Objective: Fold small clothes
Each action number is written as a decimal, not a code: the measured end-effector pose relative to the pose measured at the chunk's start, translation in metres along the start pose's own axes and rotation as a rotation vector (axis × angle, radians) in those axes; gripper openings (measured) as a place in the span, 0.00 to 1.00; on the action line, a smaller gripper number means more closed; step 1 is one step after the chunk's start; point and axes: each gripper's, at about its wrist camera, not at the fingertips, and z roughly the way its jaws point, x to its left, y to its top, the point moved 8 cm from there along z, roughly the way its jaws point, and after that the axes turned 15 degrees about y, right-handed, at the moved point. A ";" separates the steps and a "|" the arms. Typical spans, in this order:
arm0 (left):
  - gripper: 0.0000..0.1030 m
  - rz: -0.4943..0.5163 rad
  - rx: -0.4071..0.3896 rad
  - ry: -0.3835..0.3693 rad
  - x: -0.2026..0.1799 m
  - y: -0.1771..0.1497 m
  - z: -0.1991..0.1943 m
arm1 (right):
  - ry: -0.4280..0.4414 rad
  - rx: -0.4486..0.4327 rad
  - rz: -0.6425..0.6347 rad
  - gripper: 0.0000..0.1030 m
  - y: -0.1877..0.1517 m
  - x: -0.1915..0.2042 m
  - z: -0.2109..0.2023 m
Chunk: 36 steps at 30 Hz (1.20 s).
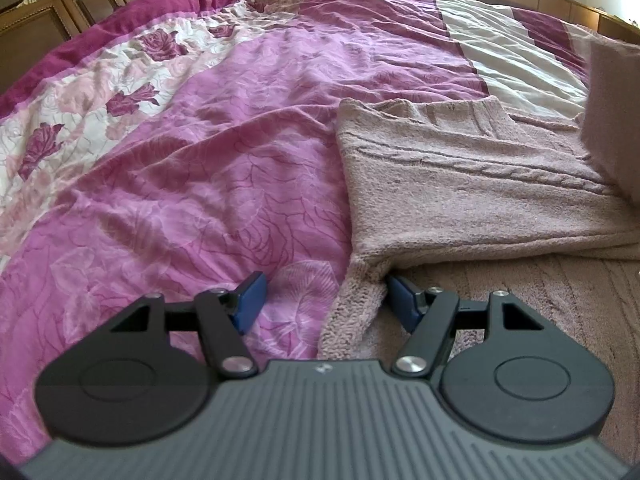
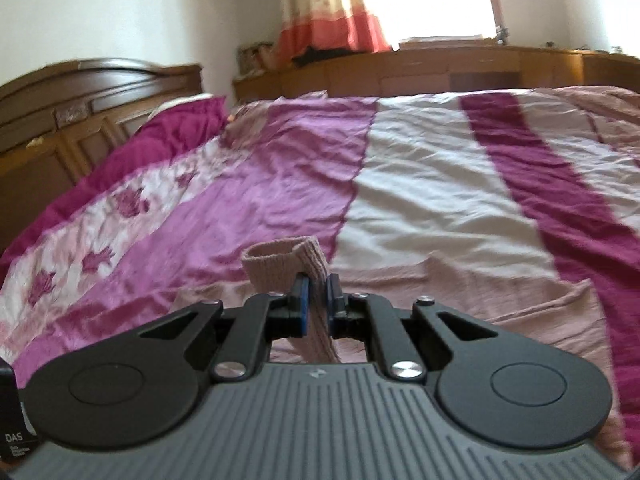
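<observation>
Your pink knitted sweater (image 1: 460, 184) lies spread on the bed near its close edge, ribbed rows running across it, one layer already folded over on top with a slanted edge. A narrow piece of it trails down toward you, between the spread fingers of your left gripper (image 1: 324, 300); the right blue pad (image 1: 402, 300) sits just beside the knit, the left pad stands well clear over the bedspread, so nothing is pinched there. Your right gripper (image 2: 315, 300) has its fingers pressed tight on a ribbed cuff end (image 2: 288, 262) of the same pale pink knit, and the open tube of the cuff stands up above the pads, lifted off the bed. Under it all is the rumpled bedspread (image 1: 200, 160), pink with dark rose prints, then a white band and a maroon stripe (image 2: 560, 184) toward the far side. The carved wooden headboard (image 2: 80, 92) stands at the bed's far left end, a low wooden cabinet (image 2: 440, 68) runs along the far edge, and a curtain (image 2: 332, 4) hangs at the bright window.
</observation>
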 end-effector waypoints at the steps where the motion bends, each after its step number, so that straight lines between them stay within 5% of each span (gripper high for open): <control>1: 0.66 0.000 0.000 0.000 0.000 0.000 0.000 | -0.012 -0.009 0.001 0.08 0.003 -0.005 -0.006; 12: 0.67 0.003 0.000 0.002 0.000 0.000 0.001 | -0.142 -0.086 0.132 0.08 0.001 -0.089 -0.069; 23: 0.68 0.009 -0.002 0.009 -0.002 -0.001 0.002 | -0.256 0.019 0.268 0.10 -0.084 -0.151 -0.076; 29: 0.69 0.014 -0.008 0.015 -0.002 -0.001 0.002 | -0.263 -0.016 0.437 0.10 -0.105 -0.179 -0.091; 36: 0.70 0.020 -0.009 0.023 -0.002 -0.001 0.002 | -0.212 -0.047 0.322 0.34 -0.080 -0.151 -0.089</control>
